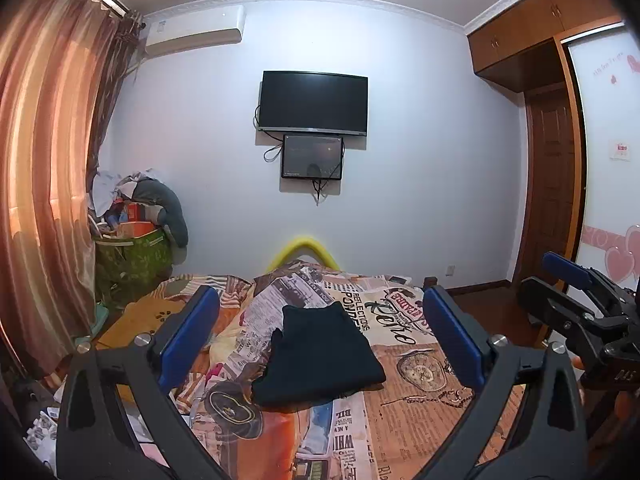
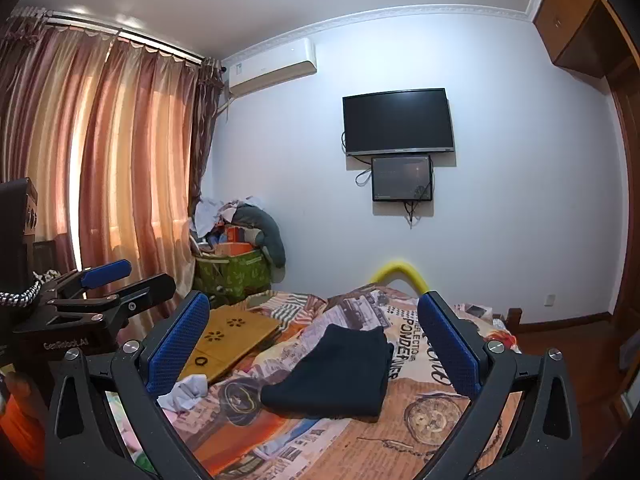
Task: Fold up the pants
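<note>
The dark navy pants (image 1: 320, 356) lie folded into a compact rectangle on the newspaper-print bedspread (image 1: 416, 396); they also show in the right wrist view (image 2: 340, 372). My left gripper (image 1: 320, 336) is open and empty, held above and short of the pants. My right gripper (image 2: 316, 340) is open and empty, also held back from the pants. Each gripper shows at the edge of the other's view: the right one (image 1: 580, 292), the left one (image 2: 100, 284).
A yellow wooden board (image 2: 232, 336) and a crumpled white cloth (image 2: 186, 390) lie on the bed's left side. A yellow padded bed rail (image 1: 304, 250) stands at the far end. A green bin heaped with clothes (image 2: 236, 268) sits by the curtains.
</note>
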Tool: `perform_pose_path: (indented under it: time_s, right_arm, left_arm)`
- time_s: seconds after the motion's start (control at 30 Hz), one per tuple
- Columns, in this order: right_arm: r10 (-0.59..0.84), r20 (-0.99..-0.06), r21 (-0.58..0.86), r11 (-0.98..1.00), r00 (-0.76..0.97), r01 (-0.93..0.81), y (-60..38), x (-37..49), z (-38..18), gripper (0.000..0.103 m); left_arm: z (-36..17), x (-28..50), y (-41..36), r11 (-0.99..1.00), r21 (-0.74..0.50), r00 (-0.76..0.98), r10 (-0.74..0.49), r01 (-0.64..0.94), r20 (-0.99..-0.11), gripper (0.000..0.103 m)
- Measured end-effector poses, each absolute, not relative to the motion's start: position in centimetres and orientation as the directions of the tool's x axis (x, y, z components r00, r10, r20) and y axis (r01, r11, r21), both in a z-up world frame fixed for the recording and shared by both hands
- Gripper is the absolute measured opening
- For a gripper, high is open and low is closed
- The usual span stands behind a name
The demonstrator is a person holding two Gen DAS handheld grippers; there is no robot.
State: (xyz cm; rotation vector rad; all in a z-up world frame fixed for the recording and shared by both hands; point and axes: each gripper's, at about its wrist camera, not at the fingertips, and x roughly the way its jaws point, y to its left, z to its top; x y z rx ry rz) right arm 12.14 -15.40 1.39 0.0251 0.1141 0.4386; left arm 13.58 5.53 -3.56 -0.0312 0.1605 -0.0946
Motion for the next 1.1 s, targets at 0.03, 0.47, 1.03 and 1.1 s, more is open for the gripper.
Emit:
perform_pose_path:
  time_s: [0.03, 0.47, 1.03, 1.1]
  right_arm:
    - [0.424, -0.109, 0.049, 0.906, 0.899, -0.421, -15.4, 12.2, 1.4, 0.103]
    - [0.42, -0.123, 0.062, 0.908, 0.899, -0.415, -15.7, 12.3, 1.7, 0.103]
    - [0.411, -0.125, 0.064, 0.912, 0.903, -0.406, -15.8, 12.2, 1.7, 0.103]
    - [0.411, -0.126, 0.068, 0.912, 0.903, -0.406, -15.9, 12.2, 1.7, 0.103]
  left_arm:
    - [-3.6, 13.6, 5.6, 0.995, -0.037, 0.982, -0.096, 0.091, -0.16, 0.103]
    - [-4.1, 14.3, 5.5, 0.994, -0.041, 0.977, -0.105, 0.099, -0.184, 0.103]
    - [-4.3, 14.7, 5.5, 0.993, -0.042, 0.974, -0.119, 0.113, -0.191, 0.103]
    - [-4.3, 14.7, 5.6, 0.992, -0.04, 0.974, -0.123, 0.117, -0.191, 0.103]
